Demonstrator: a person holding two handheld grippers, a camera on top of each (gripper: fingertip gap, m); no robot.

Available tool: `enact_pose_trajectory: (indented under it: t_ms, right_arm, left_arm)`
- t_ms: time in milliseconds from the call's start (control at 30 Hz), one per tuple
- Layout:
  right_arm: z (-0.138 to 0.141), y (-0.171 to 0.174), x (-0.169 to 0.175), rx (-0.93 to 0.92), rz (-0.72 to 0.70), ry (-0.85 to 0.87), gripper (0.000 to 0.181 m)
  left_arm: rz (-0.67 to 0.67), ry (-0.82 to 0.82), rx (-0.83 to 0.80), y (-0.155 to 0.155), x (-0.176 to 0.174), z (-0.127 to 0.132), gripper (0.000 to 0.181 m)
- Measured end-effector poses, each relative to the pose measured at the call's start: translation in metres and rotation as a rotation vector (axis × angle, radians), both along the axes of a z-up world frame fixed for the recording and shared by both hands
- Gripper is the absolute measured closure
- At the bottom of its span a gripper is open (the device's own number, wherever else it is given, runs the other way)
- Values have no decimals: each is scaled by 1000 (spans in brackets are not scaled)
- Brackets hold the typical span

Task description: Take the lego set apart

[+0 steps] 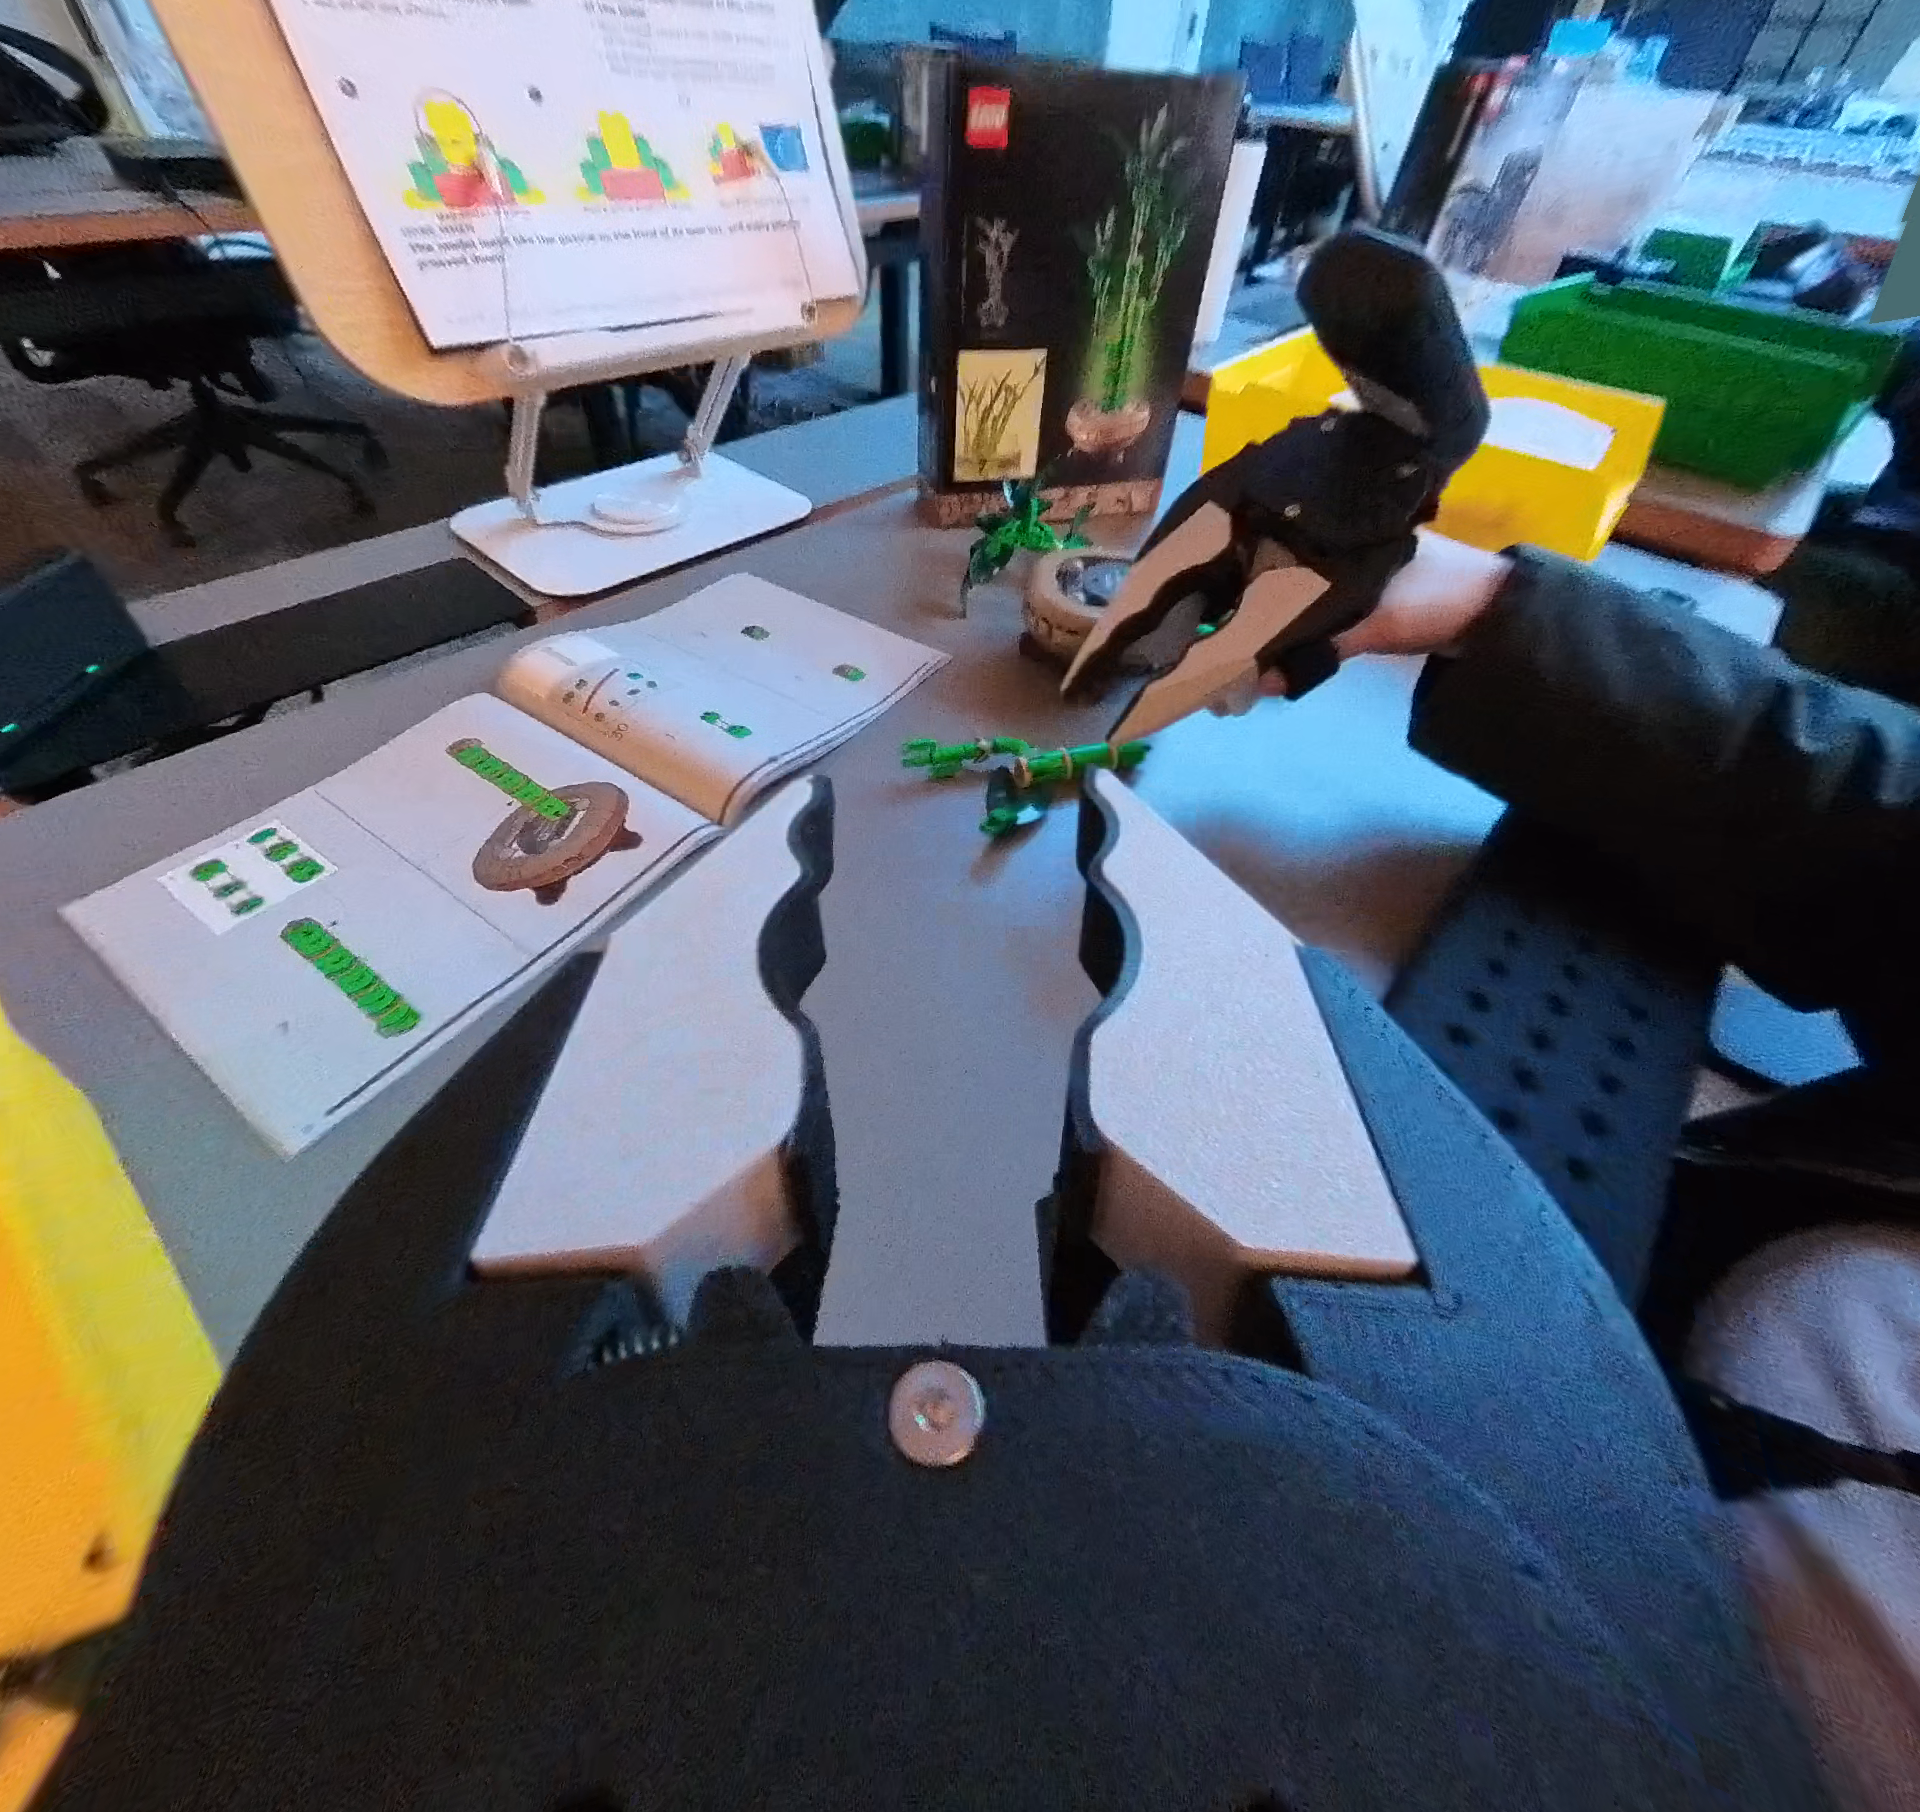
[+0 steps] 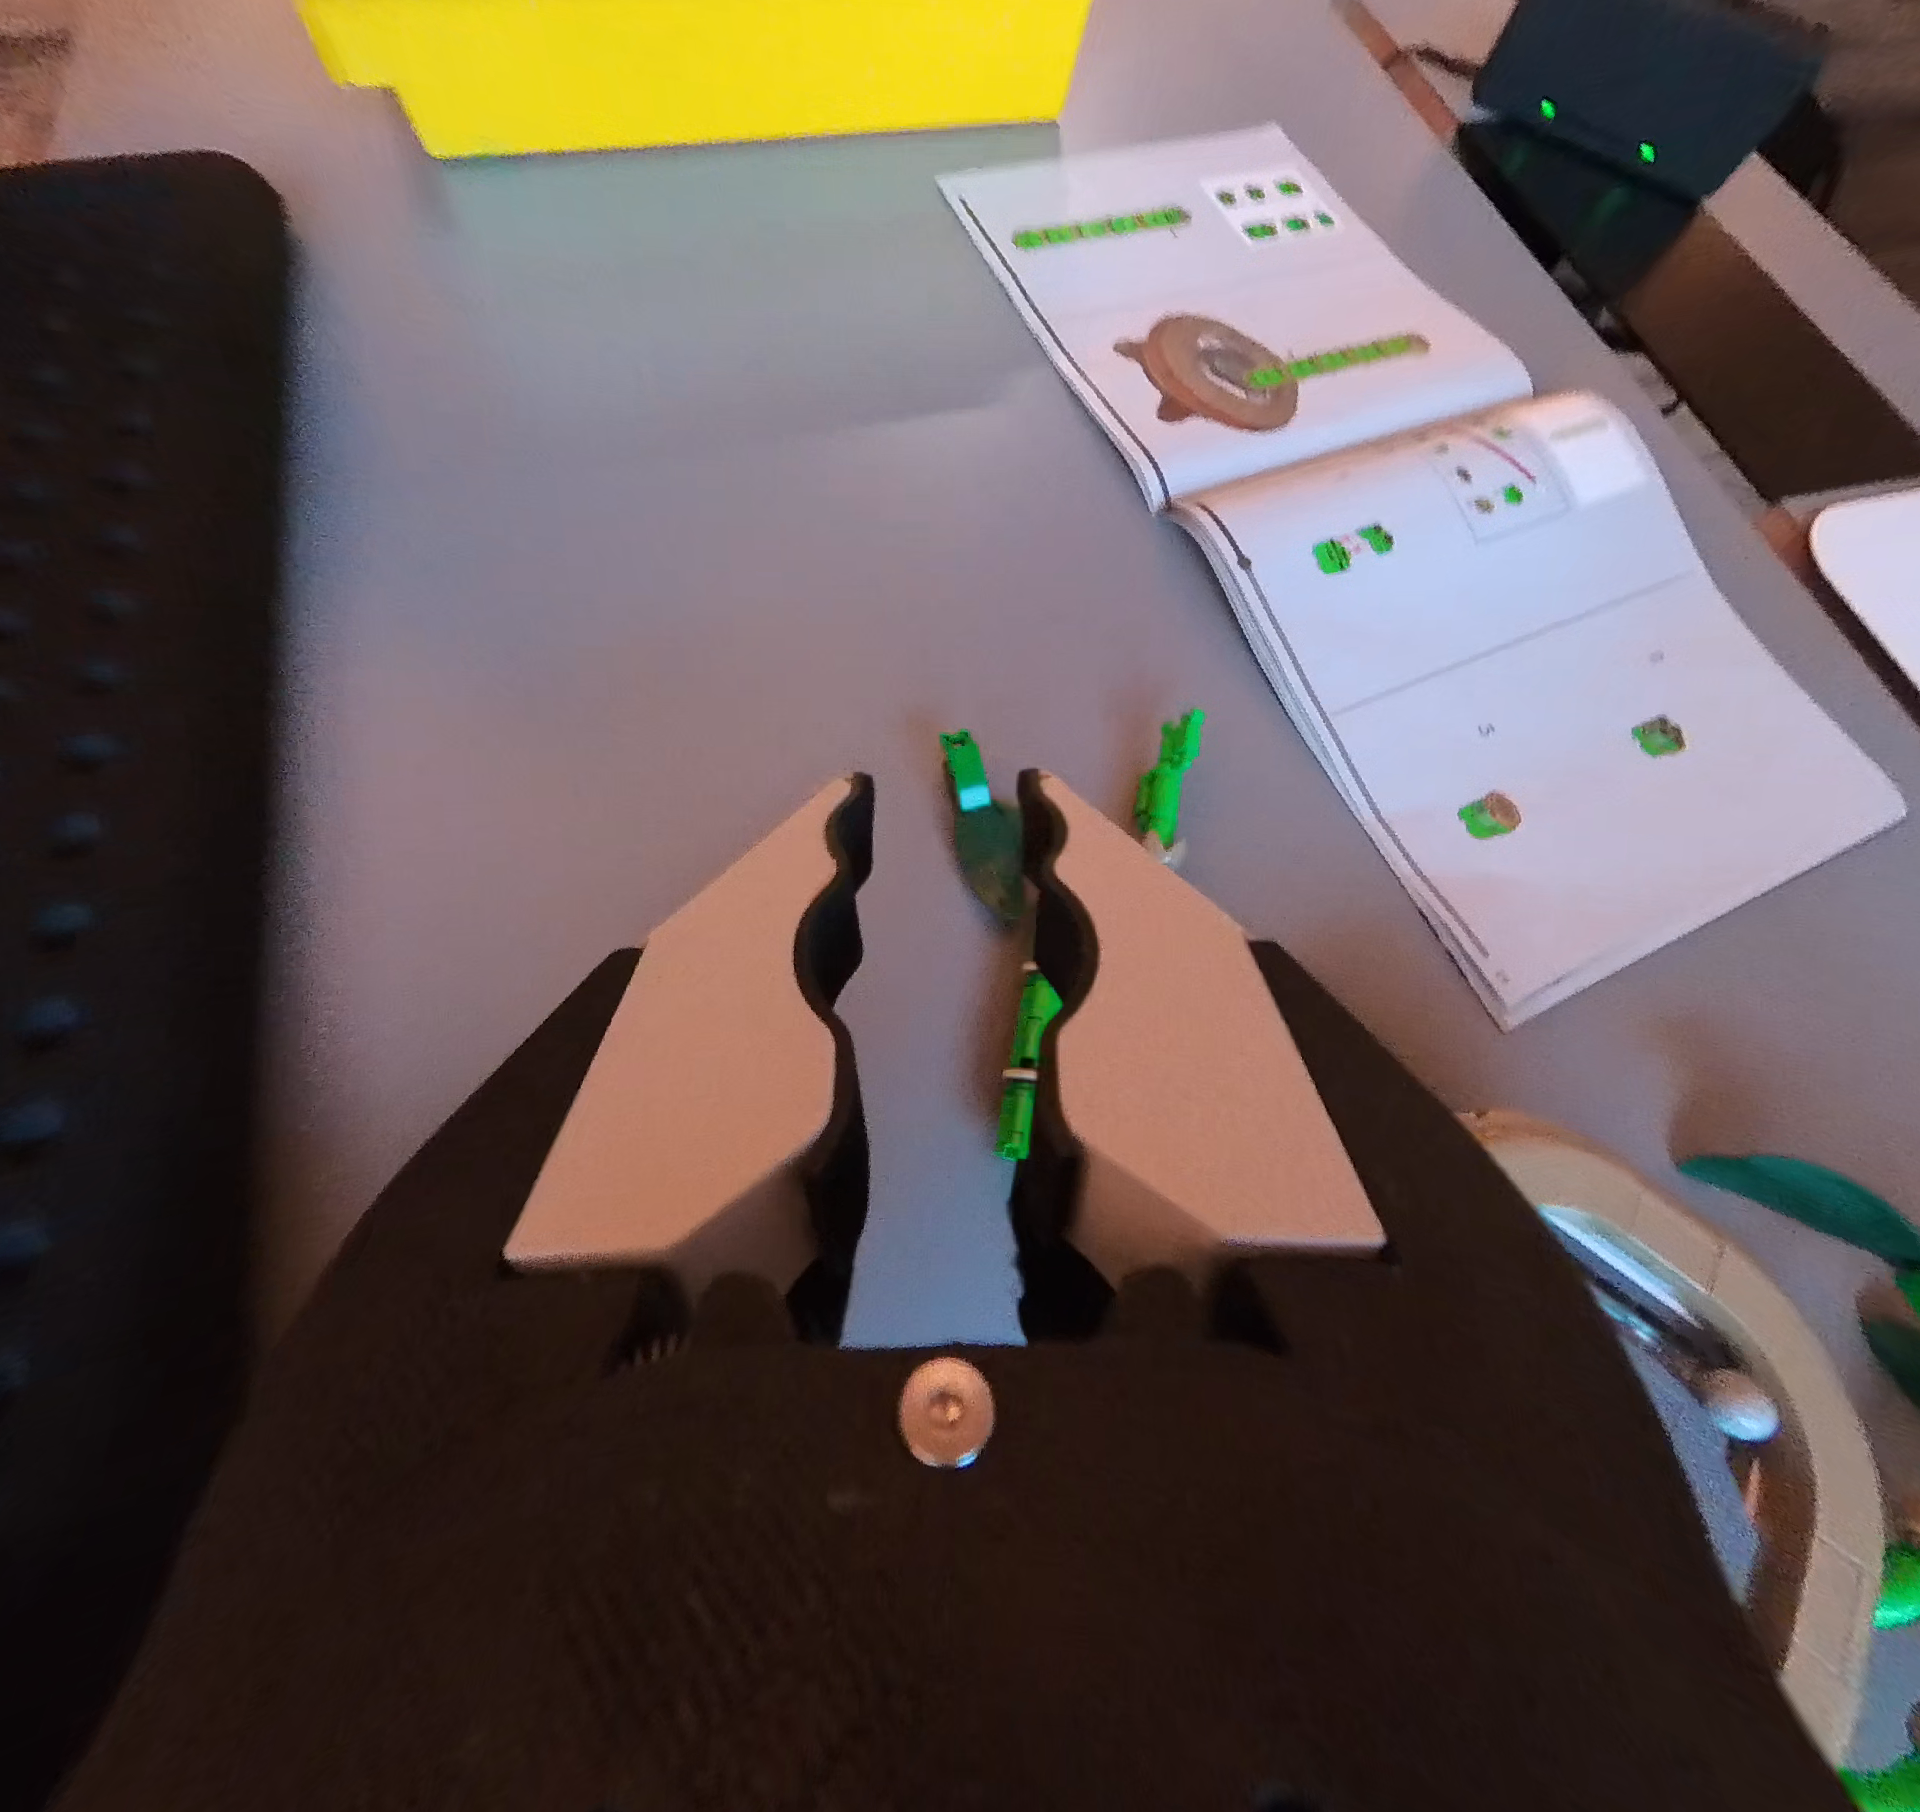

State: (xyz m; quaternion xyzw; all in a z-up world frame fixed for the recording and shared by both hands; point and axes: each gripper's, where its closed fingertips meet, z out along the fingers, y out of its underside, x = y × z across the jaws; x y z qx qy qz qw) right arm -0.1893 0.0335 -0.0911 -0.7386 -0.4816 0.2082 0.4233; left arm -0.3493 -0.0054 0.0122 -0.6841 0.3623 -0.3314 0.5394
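A green lego bamboo stalk (image 1: 1023, 760) with a dark leaf lies flat on the grey table (image 1: 935, 1035). My left gripper (image 1: 956, 794) is open and empty, its tips just short of the stalk. My right gripper (image 1: 1096, 713) is open and hovers over the stalk's right end. In the right wrist view the stalk (image 2: 1023, 1045) lies under the open right gripper (image 2: 945, 783), close to its right finger, with the leaf (image 2: 987, 843) at the tips. The tan round lego pot (image 1: 1055, 604) stands behind, with green leaves (image 1: 1023, 526) beside it.
An open instruction booklet (image 1: 499, 827) lies left of the stalk. Behind stand a lego box (image 1: 1070, 287) and a paper stand (image 1: 540, 152). Yellow bin (image 1: 1538, 453) and green bin (image 1: 1704, 370) at back right. A black perforated surface (image 2: 104, 619) lies beside the table. A person's sleeve (image 1: 1662, 723).
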Motion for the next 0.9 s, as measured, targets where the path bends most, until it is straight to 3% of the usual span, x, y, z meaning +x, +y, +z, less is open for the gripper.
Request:
enact_pose_trajectory:
  t_ms: [100,233,333,400,500,633,733,900]
  right_arm:
    - [-20,9,10,-47,-75,-82,145]
    - [-46,15,31,-133,-182,-213,139]
    - [-54,20,35,-173,-219,-205,144]
    - [-60,21,37,-217,-230,-202,157]
    - [-61,16,37,-249,-199,-200,166]
    - [-39,22,41,-181,-228,-155,166]
    - [-31,18,43,-211,-245,-124,166]
    - [-51,17,52,-256,-271,-208,166]
  left_arm:
    - [-59,50,-57,7,43,-24,138]
    - [-74,11,-152,35,76,-22,139]
    - [-65,-44,-273,65,94,-15,138]
    - [-65,-64,-292,84,107,-13,138]
    - [-60,-60,-270,105,119,-30,143]
    - [-276,-78,-360,79,136,-65,146]
    - [-357,101,-291,64,140,-96,146]
    - [-389,379,-151,57,147,-141,152]
